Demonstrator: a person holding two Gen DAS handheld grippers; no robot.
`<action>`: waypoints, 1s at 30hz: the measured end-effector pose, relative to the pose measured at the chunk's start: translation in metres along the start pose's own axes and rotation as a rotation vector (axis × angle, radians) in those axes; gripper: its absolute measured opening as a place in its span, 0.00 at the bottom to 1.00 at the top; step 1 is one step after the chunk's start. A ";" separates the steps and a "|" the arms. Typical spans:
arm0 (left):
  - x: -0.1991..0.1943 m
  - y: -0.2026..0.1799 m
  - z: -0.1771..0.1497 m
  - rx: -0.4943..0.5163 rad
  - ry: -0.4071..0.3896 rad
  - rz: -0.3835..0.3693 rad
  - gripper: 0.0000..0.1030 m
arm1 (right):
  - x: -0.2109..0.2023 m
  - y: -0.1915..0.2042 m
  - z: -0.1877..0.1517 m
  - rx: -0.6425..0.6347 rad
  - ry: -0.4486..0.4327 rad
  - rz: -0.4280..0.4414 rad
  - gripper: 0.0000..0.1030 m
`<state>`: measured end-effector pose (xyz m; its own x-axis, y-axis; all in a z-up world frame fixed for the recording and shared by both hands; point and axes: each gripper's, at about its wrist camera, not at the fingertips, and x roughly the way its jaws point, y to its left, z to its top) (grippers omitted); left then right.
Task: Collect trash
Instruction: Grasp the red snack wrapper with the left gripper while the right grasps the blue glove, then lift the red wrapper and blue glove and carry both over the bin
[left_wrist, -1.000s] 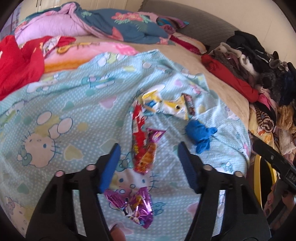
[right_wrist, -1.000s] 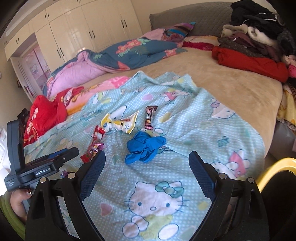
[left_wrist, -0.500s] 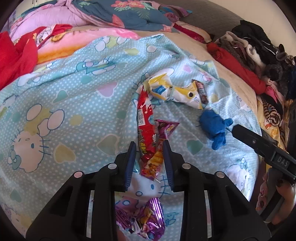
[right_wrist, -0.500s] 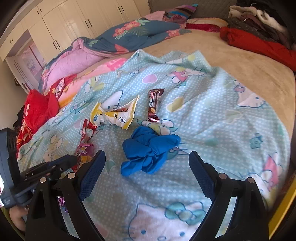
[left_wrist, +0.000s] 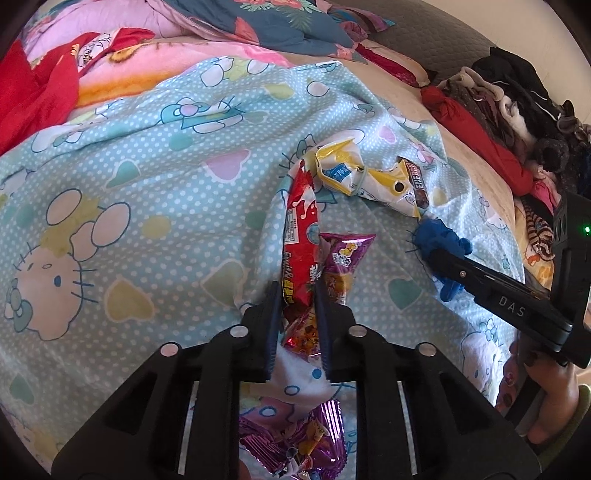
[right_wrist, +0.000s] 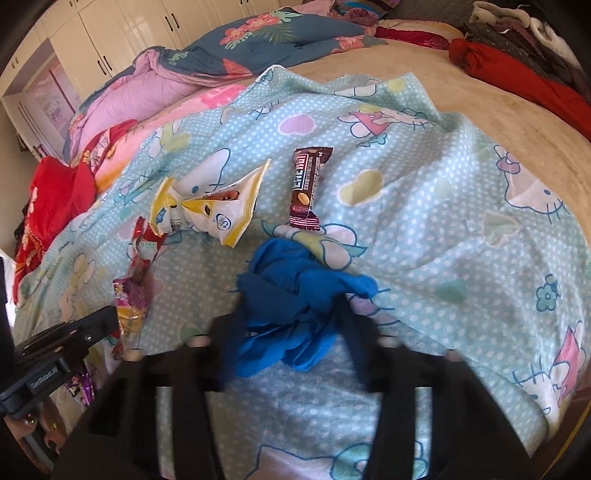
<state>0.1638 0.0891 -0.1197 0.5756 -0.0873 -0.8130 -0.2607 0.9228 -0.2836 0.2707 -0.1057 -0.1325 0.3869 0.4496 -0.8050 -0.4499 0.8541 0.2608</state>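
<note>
The left gripper is pinching the red wrapper between its 2 fingers; the right gripper, blurred, is straddling the blue glove, grip unclear.

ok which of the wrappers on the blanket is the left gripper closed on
The long red wrapper: its lower end sits between the left gripper fingers. The yellow-white wrapper and brown bar wrapper lie farther away, untouched.

R gripper motion-blurred, purple wrapper part hidden
</note>
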 end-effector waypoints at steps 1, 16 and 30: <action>0.000 0.000 0.000 -0.001 0.001 -0.004 0.11 | -0.003 -0.001 -0.002 0.001 -0.002 0.007 0.27; -0.016 -0.009 -0.003 0.016 -0.025 -0.034 0.08 | -0.048 0.003 -0.031 0.033 -0.050 0.091 0.21; -0.054 -0.015 0.004 0.021 -0.102 -0.065 0.08 | -0.085 0.036 -0.050 -0.024 -0.077 0.138 0.20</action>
<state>0.1399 0.0814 -0.0699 0.6669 -0.1091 -0.7371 -0.2046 0.9244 -0.3219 0.1819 -0.1262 -0.0815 0.3806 0.5819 -0.7187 -0.5216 0.7769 0.3528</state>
